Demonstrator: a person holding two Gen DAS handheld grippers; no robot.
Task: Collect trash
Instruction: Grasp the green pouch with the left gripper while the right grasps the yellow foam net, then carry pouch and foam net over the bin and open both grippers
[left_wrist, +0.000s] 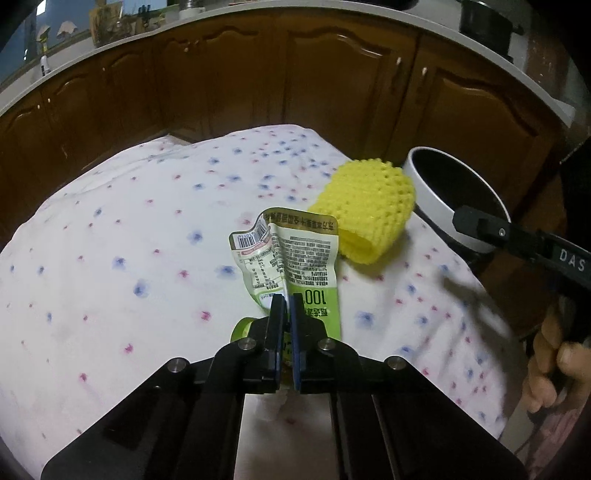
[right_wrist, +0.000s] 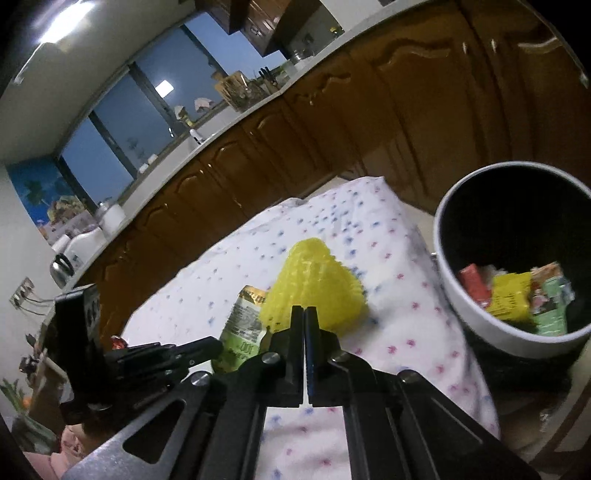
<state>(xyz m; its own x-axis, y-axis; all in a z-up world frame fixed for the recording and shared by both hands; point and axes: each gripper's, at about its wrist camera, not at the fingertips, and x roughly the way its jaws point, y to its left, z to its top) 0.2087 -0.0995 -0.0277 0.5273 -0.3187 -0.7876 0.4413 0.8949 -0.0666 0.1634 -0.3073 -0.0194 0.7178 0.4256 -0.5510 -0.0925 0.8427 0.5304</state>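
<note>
Your left gripper (left_wrist: 287, 301) pinched the creased green pouch (left_wrist: 295, 254) lying on the dotted cloth (left_wrist: 110, 240), just beside the yellow foam net (left_wrist: 365, 206). Your right gripper (right_wrist: 304, 314) was clamped on that net's near edge. The white-rimmed bin (right_wrist: 454, 295) beside the cloth held red, yellow and green wrappers (right_wrist: 517, 299).

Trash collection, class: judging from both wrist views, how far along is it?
Done: several wrappers lie in the bin. In hand: the left gripper pinches the green pouch; the right gripper is closed at the yellow foam net. Left: binning both.
</note>
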